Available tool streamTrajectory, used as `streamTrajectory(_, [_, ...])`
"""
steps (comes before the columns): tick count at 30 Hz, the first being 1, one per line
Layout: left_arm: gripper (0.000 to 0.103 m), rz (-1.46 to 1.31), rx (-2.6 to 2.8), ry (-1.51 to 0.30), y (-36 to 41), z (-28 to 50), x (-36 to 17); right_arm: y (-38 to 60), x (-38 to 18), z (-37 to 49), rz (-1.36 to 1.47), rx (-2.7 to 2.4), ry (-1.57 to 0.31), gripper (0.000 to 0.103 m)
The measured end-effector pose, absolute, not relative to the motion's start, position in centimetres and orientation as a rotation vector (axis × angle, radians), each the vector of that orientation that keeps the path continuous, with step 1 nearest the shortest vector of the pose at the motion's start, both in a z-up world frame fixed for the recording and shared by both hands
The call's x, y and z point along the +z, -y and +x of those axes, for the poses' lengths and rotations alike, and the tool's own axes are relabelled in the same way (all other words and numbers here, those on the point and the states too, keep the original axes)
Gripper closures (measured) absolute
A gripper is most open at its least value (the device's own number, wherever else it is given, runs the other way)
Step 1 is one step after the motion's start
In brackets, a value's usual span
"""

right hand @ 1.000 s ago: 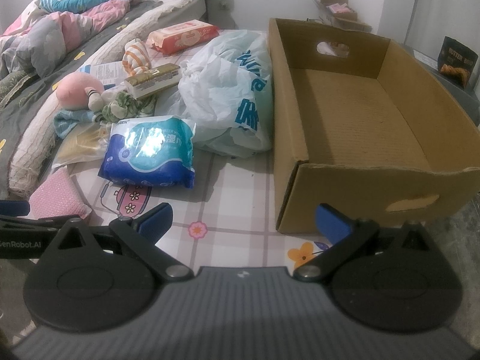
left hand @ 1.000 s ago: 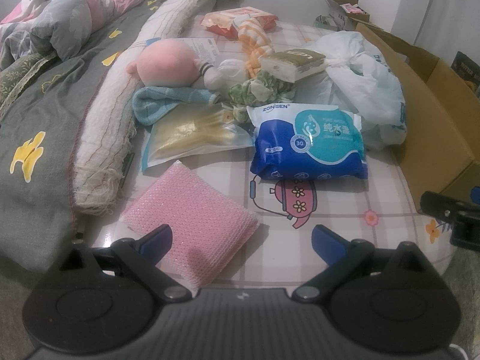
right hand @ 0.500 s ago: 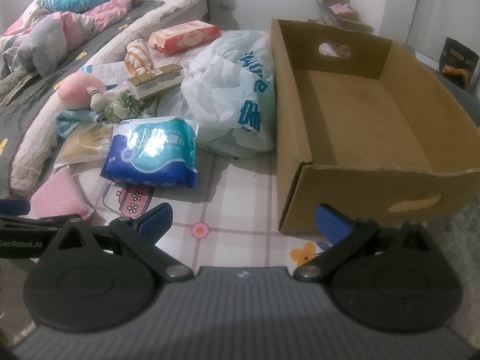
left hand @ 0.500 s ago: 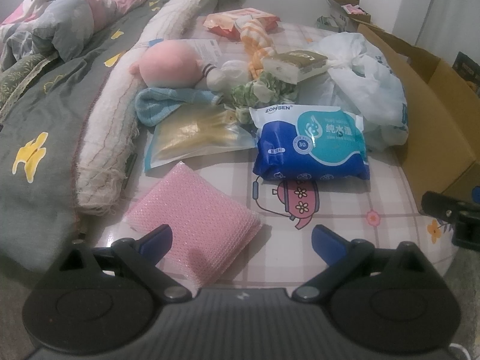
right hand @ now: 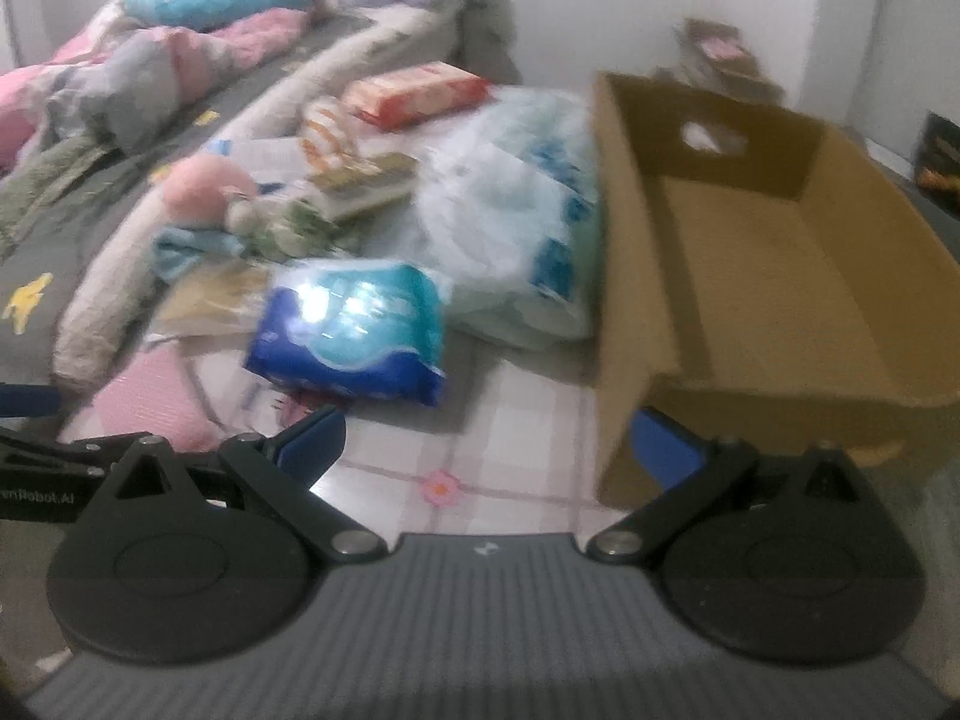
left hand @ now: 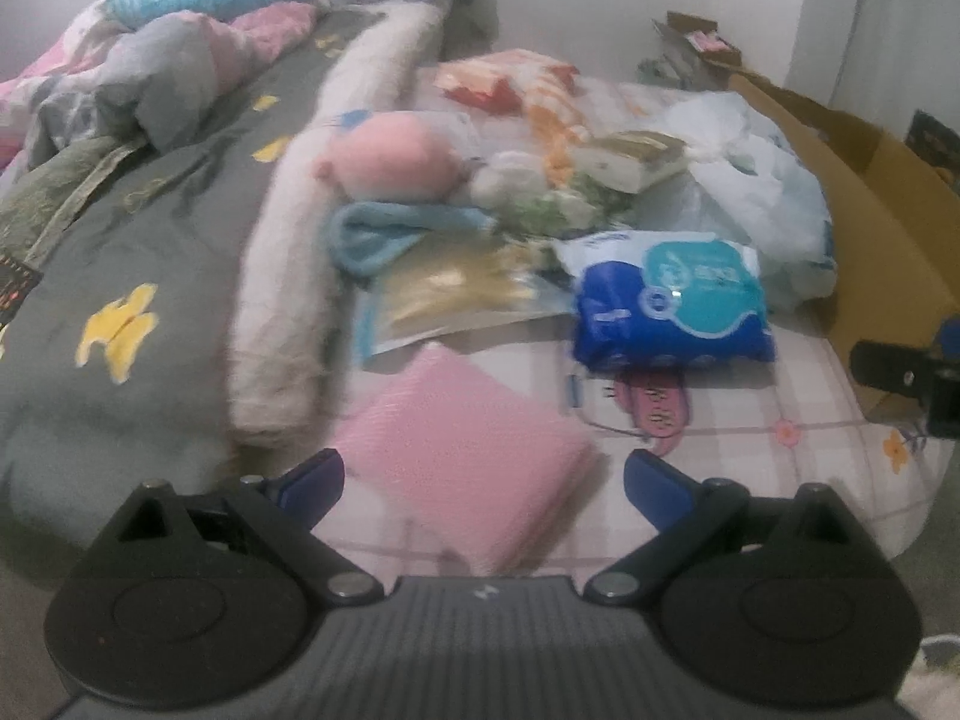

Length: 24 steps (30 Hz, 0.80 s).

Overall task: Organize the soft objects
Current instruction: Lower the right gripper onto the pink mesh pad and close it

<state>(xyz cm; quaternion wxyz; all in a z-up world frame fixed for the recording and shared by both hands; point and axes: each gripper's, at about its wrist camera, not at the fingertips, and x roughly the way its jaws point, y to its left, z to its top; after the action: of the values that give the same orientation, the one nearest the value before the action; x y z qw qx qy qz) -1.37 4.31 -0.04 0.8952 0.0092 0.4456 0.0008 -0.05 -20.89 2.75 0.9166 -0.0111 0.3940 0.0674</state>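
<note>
In the left wrist view, the left gripper hangs wide open and holds nothing, its blue fingertips flanking the near end of a flat, square pink cloth with a dimpled weave. Beyond it lie a glossy blue wipes pack and a round pink plush.

In the right wrist view, the right gripper is likewise spread and unloaded above the checked tablecloth. To the right sits a stiff cardboard box; a crinkled white plastic bag is beside its left wall.
</note>
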Motion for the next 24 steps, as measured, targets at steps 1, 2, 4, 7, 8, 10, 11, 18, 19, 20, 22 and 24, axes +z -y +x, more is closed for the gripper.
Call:
streamTrajectory(1, [0.003,0.002,0.001,-0.919,-4.9,-1.7,-0.1,20.5,2.8,0.1,-0.026,0.167,-0.802,0.001])
streamTrajectory(2, [0.003,-0.015,-0.002,-0.915,-5.5,-1.9,-0.2,20.0,2.9,0.2,-0.026,0.202,-0.795,0.001])
streamTrajectory(4, [0.003,-0.058,-0.010,-0.910,-6.6,-2.3,-0.6,19.0,2.8,0.7,-0.024,0.269,-0.791,0.001])
streamTrajectory(7, [0.003,-0.124,-0.011,-0.897,-8.1,-2.7,-1.3,17.4,2.6,1.8,-0.005,0.384,-0.799,0.001])
streamTrajectory(8, [0.004,-0.137,-0.010,-0.896,-8.4,-2.7,-1.4,16.9,2.5,2.2,0.007,0.418,-0.804,0.001])
streamTrajectory(10, [0.007,-0.138,0.000,-0.887,-8.7,-2.8,-1.7,15.8,2.3,3.2,0.035,0.491,-0.819,0.001])
streamTrajectory(11, [0.011,-0.133,0.002,-0.882,-8.8,-2.8,-2.0,15.1,2.1,3.7,0.044,0.529,-0.826,0.001])
streamTrajectory(18, [0.034,-0.225,-0.081,-0.921,-9.7,-1.9,-4.2,9.7,0.5,6.8,0.055,0.751,-0.931,0.022])
streamTrajectory(19, [0.035,-0.235,-0.088,-0.935,-9.7,-1.7,-4.4,9.0,0.0,7.3,0.049,0.762,-0.952,0.029])
streamTrajectory(20, [0.036,-0.242,-0.095,-0.944,-9.8,-1.5,-4.6,8.3,-0.4,7.8,0.048,0.775,-0.969,0.032])
streamTrajectory(22, [0.038,-0.251,-0.113,-0.952,-9.8,-1.3,-4.9,7.2,-1.4,8.7,0.056,0.794,-1.014,0.045])
streamTrajectory(24, [0.038,-0.250,-0.125,-0.956,-9.8,-1.0,-5.0,6.3,-2.5,9.5,0.068,0.811,-1.067,0.050])
